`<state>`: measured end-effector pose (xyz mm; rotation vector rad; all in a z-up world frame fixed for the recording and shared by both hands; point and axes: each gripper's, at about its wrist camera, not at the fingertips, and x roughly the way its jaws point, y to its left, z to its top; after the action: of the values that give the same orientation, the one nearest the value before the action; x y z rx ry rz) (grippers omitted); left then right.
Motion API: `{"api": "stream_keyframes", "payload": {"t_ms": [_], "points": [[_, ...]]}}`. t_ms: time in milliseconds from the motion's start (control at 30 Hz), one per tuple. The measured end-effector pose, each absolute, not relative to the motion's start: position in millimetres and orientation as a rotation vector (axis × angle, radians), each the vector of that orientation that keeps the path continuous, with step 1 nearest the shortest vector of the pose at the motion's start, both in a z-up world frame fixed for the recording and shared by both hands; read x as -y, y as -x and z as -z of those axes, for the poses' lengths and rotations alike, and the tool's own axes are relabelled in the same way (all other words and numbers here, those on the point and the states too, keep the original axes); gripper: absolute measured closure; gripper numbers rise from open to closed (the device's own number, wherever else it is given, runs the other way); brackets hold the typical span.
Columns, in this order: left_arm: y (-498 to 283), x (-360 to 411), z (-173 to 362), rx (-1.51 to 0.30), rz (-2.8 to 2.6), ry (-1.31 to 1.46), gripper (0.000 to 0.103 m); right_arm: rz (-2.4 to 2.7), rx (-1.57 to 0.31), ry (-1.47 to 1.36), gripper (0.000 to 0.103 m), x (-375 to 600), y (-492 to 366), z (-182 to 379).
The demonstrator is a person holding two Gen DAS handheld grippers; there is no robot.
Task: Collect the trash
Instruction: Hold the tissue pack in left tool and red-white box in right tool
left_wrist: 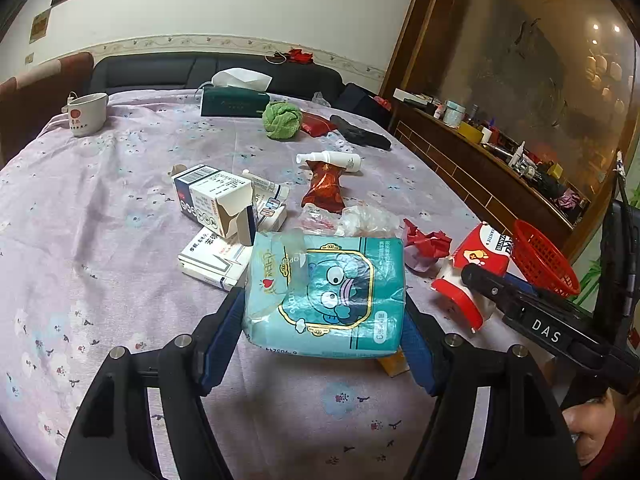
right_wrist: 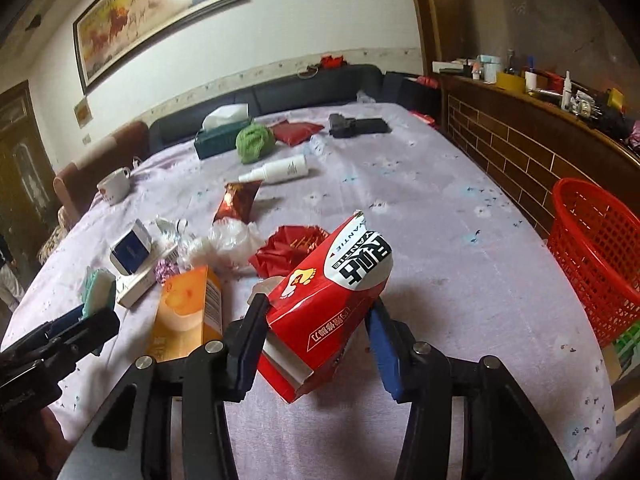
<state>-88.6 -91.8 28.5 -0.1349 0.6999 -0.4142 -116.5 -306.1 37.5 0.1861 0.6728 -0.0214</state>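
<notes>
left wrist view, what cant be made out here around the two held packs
- Orange box: left wrist view, mostly hidden under the teal pack.
- Red basket: contents unseen, partly behind the right gripper.
- Red box: right wrist view, whether the right finger pad touches it is unclear.

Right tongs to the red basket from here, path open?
Probably yes. The right tongs hold the red carton lifted, and the red basket sits open-topped off the table's right edge, with only bare tablecloth between them.
</notes>
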Motion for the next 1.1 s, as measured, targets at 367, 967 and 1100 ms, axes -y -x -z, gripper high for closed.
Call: {"api": "stream_keyframes", "payload": {"t_ms": [367, 967, 1100], "points": [[88.5, 91.9, -28.6, -0.699, 0.419, 0.14, 0.032, 0.015, -0.677, -0.201, 0.05, 308.6, 117.1, -36.2], [88.2, 93.4, -28.5, -0.697, 0.417, 0.141, 0.032, 0.021, -0.668, -0.208, 0.05, 308.3, 117.2, -35.2], [88.3, 93.0, -28.4, -0.698, 0.418, 0.142, 0.032, 0.022, -0.666, -0.208, 0.05, 308.4, 118.0, -35.3]]}}
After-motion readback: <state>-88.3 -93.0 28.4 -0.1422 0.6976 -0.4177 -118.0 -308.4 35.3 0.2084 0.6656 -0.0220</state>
